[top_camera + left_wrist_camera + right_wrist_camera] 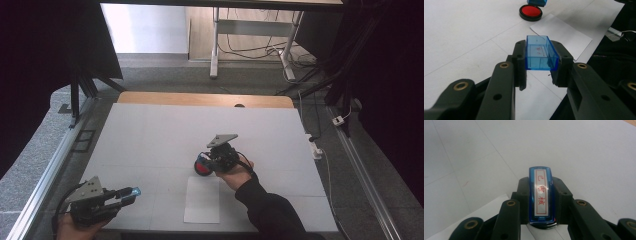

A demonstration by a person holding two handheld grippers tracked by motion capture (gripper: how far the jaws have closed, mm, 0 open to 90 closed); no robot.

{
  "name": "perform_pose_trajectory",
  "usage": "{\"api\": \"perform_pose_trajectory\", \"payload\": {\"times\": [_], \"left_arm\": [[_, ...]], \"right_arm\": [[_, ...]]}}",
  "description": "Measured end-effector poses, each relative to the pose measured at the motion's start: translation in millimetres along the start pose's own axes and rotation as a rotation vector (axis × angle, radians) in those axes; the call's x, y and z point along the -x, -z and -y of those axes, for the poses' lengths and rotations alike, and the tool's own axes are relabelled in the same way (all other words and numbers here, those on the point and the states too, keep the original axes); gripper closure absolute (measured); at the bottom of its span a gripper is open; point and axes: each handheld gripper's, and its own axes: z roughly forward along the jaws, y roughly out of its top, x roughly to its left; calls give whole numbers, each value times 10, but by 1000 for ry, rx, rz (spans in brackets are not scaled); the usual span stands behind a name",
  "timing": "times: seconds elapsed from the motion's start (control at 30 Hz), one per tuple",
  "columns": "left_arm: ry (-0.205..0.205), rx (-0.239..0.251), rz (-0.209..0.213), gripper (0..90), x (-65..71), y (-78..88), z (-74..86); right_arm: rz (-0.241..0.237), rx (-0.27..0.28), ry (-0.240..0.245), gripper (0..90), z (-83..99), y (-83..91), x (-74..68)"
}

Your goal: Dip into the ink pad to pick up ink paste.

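Jaws, left: your left gripper (541, 65) is clamped on a clear blue cap (539, 53), which sits between the pads with its hollow side up.
Jaws, right: your right gripper (541, 201) is closed on a blue stamp (540, 195), held by its long sides, the label with red characters facing the camera.
Left gripper place: low at the near left corner of the tabletop (150, 135), the blue cap (131, 192) at its tip pointing right.
Right gripper place: mid-tabletop, your right gripper (215, 161) sits just over a round ink pad (202, 165) with a red centre.
Paper: a white sheet (202, 200) lies just nearer you than the ink pad, between your two hands.
Gap: the cap and stamp are well apart.
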Motion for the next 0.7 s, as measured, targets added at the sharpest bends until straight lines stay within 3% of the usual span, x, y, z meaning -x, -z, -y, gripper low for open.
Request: {"api": "perform_pose_trajectory", "payload": {"times": [0.7], "left_arm": [[8,1,11,677,-4,-2,-5]], "right_arm": [[-41,66,-26,709,36,279,-52]]}}
